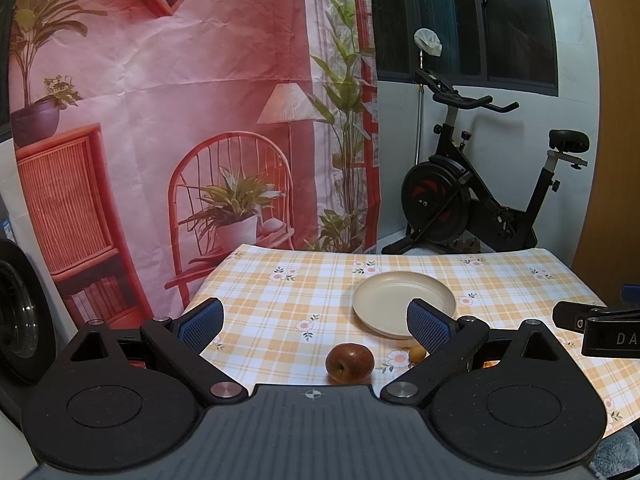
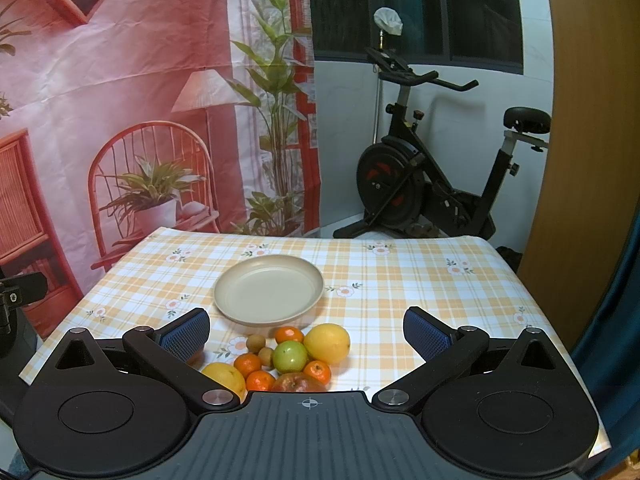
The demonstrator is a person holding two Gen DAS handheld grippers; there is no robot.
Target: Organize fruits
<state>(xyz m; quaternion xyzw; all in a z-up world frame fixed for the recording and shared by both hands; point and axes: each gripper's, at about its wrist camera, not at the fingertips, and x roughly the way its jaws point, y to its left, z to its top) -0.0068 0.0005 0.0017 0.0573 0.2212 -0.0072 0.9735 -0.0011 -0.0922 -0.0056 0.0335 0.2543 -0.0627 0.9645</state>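
Observation:
A beige plate (image 2: 269, 290) sits empty mid-table; it also shows in the left wrist view (image 1: 404, 302). In front of it lies a cluster of fruit: a yellow lemon (image 2: 327, 343), a green apple (image 2: 290, 356), several small oranges (image 2: 289, 334), two brown kiwis (image 2: 255, 341), a second yellow fruit (image 2: 225, 379) and a red apple (image 2: 298, 383). My right gripper (image 2: 308, 334) is open and empty above the cluster. My left gripper (image 1: 316, 326) is open and empty, with a red apple (image 1: 349, 362) just before it and a small yellow-brown fruit (image 1: 417, 354) by its right finger.
The table has a checked orange floral cloth (image 2: 400, 280). Behind it hang a printed pink backdrop (image 1: 180, 100) and stands a black exercise bike (image 2: 432, 176). The other gripper's black body (image 1: 596, 328) shows at the right of the left wrist view. A wooden panel (image 2: 580, 160) is at right.

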